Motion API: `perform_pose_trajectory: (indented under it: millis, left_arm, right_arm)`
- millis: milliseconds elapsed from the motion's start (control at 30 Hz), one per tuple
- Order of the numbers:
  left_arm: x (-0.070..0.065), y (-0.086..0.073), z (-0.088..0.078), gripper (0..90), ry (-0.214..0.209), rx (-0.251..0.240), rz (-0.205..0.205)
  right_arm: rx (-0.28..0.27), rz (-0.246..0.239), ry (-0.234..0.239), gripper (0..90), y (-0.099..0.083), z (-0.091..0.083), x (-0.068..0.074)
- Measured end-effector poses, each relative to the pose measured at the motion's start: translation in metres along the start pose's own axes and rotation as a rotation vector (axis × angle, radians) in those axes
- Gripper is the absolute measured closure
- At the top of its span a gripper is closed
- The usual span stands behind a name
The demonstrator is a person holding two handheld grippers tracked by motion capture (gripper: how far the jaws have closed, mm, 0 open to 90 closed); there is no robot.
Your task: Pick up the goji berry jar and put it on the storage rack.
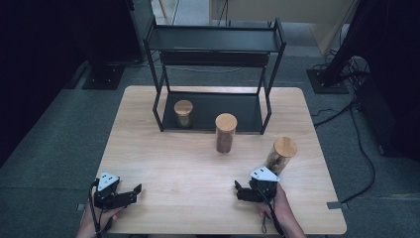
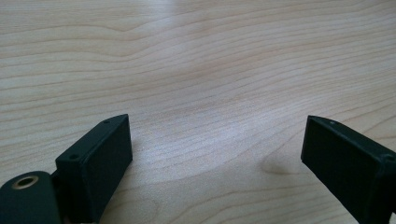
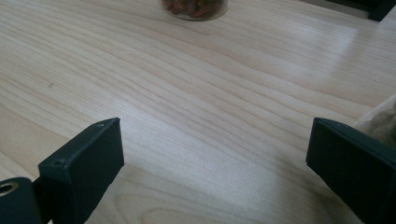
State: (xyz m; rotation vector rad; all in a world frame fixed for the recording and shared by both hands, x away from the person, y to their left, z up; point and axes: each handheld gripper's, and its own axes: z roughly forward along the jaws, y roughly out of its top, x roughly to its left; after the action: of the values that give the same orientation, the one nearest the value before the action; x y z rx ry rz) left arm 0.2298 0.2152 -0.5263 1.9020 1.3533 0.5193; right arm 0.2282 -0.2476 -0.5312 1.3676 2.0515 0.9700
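The right gripper [image 3: 212,154] has its two black jaws spread wide, with only bare wood grain between them. Just outside its right-hand jaw, at the edge of the right gripper view, sits the pale, blurred side of the tall clear glass jar with a round wooden lid [image 1: 281,154]. In the high view this jar stands upright just beyond and slightly to the right of that gripper, near it but apart. So the jar lies off to the right of the jaw line, not between the pads, and its long axis is vertical; I judge the coming move needs a swing to the right to bracket its side.

Straight ahead of the same jaws, well apart, stands a second wooden-lidded glass jar with reddish-brown contents [image 3: 194,8].

The left gripper [image 2: 215,149] is likewise released, jaws wide over the light wooden table [image 2: 201,56], well apart from every jar. The right hand is clearly the nearer one.
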Motion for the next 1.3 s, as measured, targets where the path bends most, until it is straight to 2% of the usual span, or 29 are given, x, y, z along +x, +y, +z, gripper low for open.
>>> perform_pose_trajectory:
  millis: [567,1300]
  left_arm:
    - [0.001,0.000,0.000,9.1,-0.003,-0.002,-0.004]
    - [0.001,0.000,-0.001,9.1,-0.009,-0.005,-0.010]
  right_arm:
    - [0.006,-0.009,0.021,3.4,0.017,0.018,0.005]
    - [0.003,0.000,0.018,3.4,0.036,0.039,0.008]
